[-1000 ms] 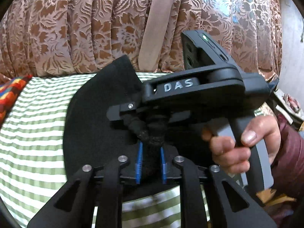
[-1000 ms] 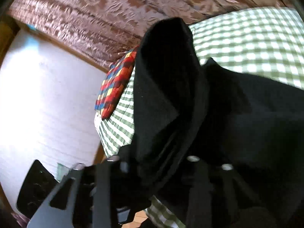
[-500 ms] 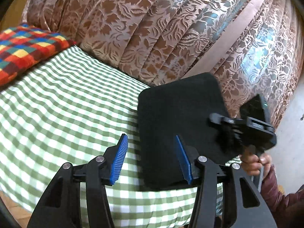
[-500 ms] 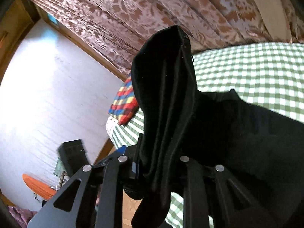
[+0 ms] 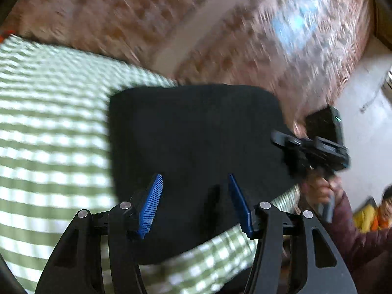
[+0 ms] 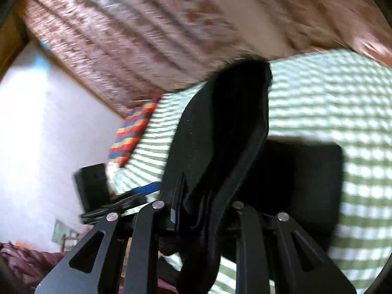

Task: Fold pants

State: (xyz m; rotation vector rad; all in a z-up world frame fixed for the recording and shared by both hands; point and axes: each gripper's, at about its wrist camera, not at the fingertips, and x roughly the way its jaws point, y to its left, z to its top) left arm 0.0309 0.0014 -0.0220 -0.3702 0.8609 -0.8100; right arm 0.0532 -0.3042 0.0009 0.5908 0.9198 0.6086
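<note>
The black pants lie folded into a flat square on the green checked bed. My left gripper hovers over their near edge, its jaws opening. The blue pads stand apart and press on nothing. My right gripper is shut on a bunched edge of the pants, which rises as a tall fold above the flat part. From the left wrist, that right gripper shows at the pants' right edge in a person's hand. Both views are motion-blurred.
A brown patterned curtain hangs behind the bed. A bright checked pillow lies at the bed's far end by a white wall. The bed's near edge runs just under my left fingers. A maroon sleeve is at the right.
My left gripper let go of the bunched black fabric, opened wide and drew back over the bed. My right gripper kept its hold and swung sideways with the fold.
</note>
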